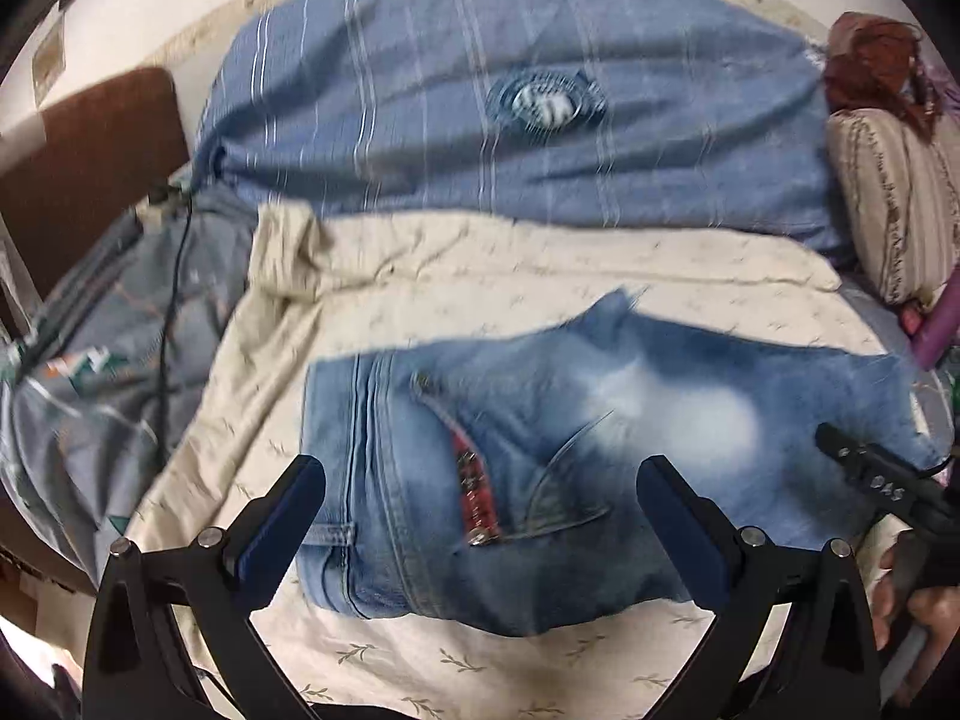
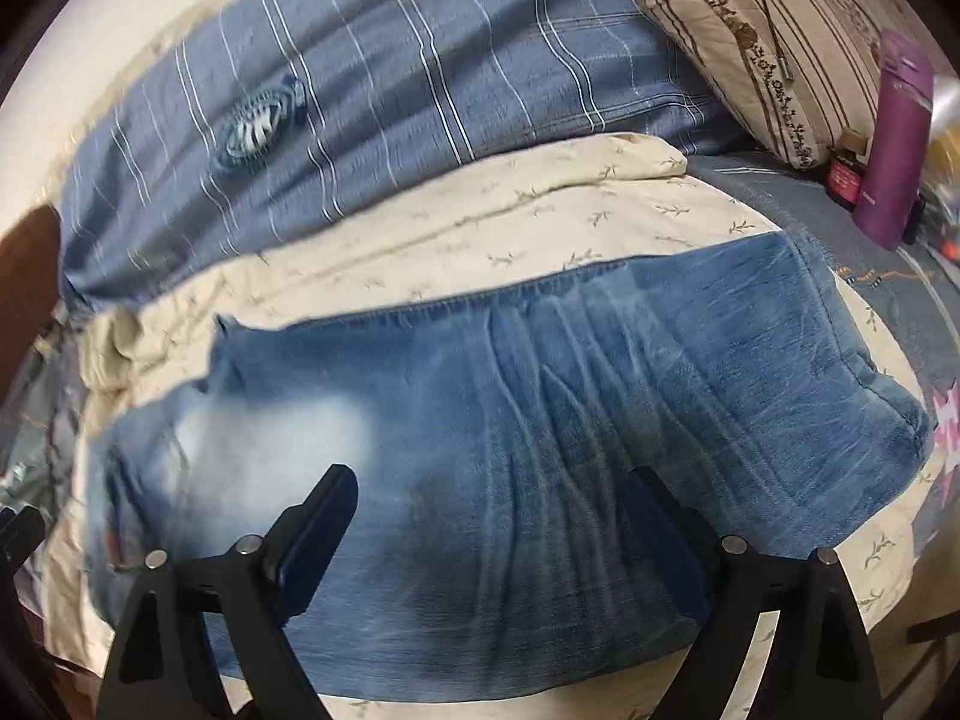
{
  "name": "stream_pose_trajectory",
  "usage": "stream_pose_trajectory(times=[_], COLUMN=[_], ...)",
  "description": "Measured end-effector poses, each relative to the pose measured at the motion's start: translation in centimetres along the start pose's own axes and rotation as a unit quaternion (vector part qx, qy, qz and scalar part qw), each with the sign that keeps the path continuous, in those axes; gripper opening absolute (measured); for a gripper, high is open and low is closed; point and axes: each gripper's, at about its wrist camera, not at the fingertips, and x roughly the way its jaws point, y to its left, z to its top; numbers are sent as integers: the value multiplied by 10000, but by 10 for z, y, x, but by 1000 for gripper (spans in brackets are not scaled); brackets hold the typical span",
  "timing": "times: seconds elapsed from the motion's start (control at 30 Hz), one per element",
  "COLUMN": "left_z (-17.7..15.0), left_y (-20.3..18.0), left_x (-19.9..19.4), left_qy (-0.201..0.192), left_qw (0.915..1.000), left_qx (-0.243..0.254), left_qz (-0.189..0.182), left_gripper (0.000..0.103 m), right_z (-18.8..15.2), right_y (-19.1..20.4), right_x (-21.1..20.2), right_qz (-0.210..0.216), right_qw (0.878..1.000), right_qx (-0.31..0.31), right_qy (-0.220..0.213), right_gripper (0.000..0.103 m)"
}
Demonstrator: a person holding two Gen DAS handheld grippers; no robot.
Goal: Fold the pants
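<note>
1. The bed carries everything here. Its cream sheet (image 1: 420, 306), printed with small leaf sprigs, covers the middle, and a grey patterned cover (image 1: 90, 372) shows at the left edge.
2. A blue blanket (image 1: 480, 120) with thin white stripes lies bunched across the far side of the bed. A round blue-and-white patch (image 1: 543, 102) sits near its middle.
3. The jeans (image 2: 540, 420), pale blue denim with a whitened faded area, lie folded and flat on the cream sheet, just in front of both grippers. In the left wrist view the waist end shows a pocket with a red lining (image 1: 474, 480) and a belt loop. In the right wrist view the folded legs run off to the right in soft creases.
4. A cream pillow (image 2: 750, 48) with brown stripes and floral bands leans at the far right of the bed, next to the blanket. A dark red bundle (image 1: 870, 72) sits behind it.
5. A brown headboard or chair back (image 1: 90, 168) stands at the far left, and a thin black cable (image 1: 174, 300) trails over the grey cover.
6. The left gripper (image 1: 480, 498) hovers over the waist end with its jaws spread wide, nothing between the pads.
7. The right gripper (image 2: 492, 516) hangs over the leg part with its jaws wide apart, gripping nothing. A person's hand (image 1: 912, 594) holds it at the right edge of the left wrist view.
8. A purple bottle (image 2: 894, 138) stands upright beside the pillow, with a small dark jar (image 2: 846, 177) just left of it. Whether either holds anything cannot be told.
</note>
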Motion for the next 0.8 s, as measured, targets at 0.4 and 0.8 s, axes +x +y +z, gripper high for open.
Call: stream_pose_trajectory(times=[0.4,0.8], left_z=[21,19], left_y=[-39,-65], left_x=[-52,-59], left_qy=[-560,-684], left_qw=[9973,9949], left_qx=[464,737], left_qz=[-106,-116], left_gripper=[103,103], right_z=[8,10], right_y=[7,-6], right_x=[-49,-52], right_qz=[671,701], right_qw=[9925,9925], right_qx=[-79,164], right_qy=[-1016,-992], right_gripper=[93,93])
